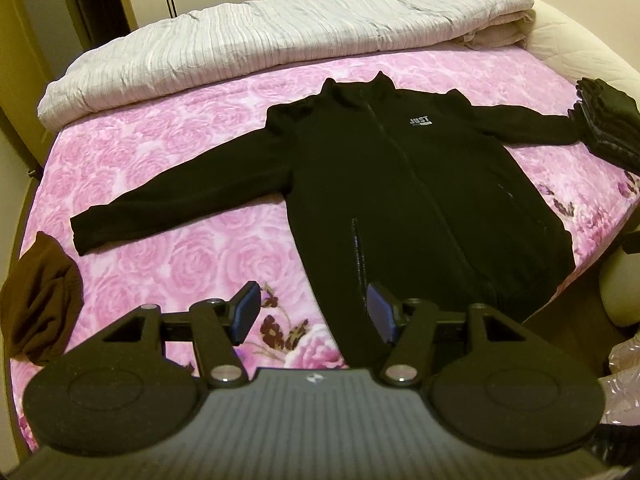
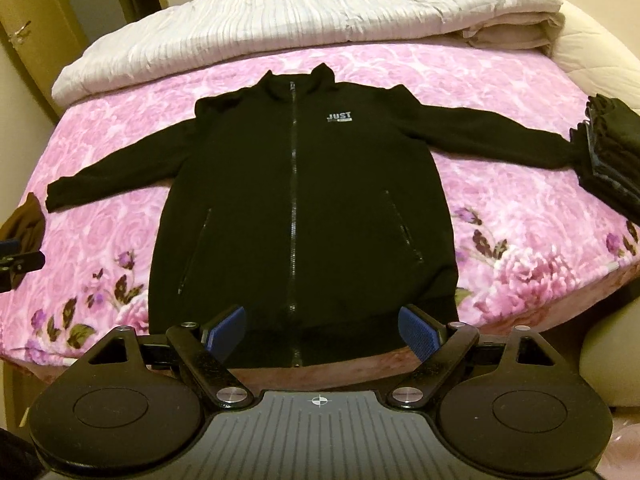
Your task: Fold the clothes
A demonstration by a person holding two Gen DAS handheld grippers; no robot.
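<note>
**A:** What lies on the bed, from left to right?

**B:** At the far left edge sits a crumpled brown garment (image 1: 38,300). Next comes a black zip-up jacket (image 2: 304,200), laid flat and face up on the pink rose-print blanket (image 2: 500,92), both sleeves spread outward, collar toward the far side and hem at the near edge of the bed. At the far right, a stack of folded dark clothes (image 2: 612,160) touches the end of the jacket's right-hand sleeve. Behind everything, a pale striped quilt (image 2: 280,28) is folded along the far side of the bed.

**A:** Any writing?

**B:** A small white chest logo (image 2: 339,117) reads "JUST" in capitals. A smaller line beneath it is too blurred to read. A silver zip runs down the middle, with a slanted zip pocket on each side.

**A:** And the grippers?

**B:** The left gripper (image 1: 314,312) hovers over the jacket's near left corner, its blue-padded fingers parted with nothing between them. The right gripper (image 2: 322,330) hovers above the middle of the hem, fingers spread wider, also holding nothing.
</note>
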